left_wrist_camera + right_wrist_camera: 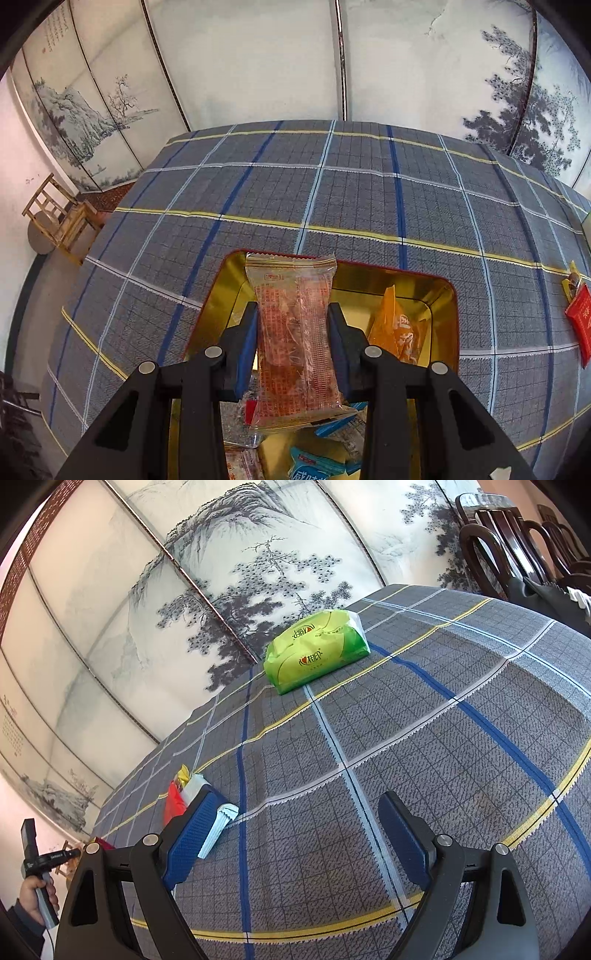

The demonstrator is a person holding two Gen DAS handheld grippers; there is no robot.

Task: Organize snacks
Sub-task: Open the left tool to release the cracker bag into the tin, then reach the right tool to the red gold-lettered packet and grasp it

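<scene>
My left gripper (293, 325) is shut on a clear snack packet with reddish contents (295, 332) and holds it upright over a red tin with a gold inside (448, 295). In the tin lie an orange packet (397, 328), a blue packet (314, 465) and other wrapped snacks. My right gripper (299, 812) is open and empty, low over the plaid tablecloth (424, 720). A pale blue packet (219, 827) lies just right of its left finger, with red (173, 805) and yellow (183, 775) packets behind that finger.
A green tissue pack (317, 650) stands at the far side of the table. A red packet (581, 317) lies at the right edge in the left wrist view. A painted screen (258, 62) stands behind the table. Dark chairs (517, 542) at far right, a small wooden chair (59, 218) at left.
</scene>
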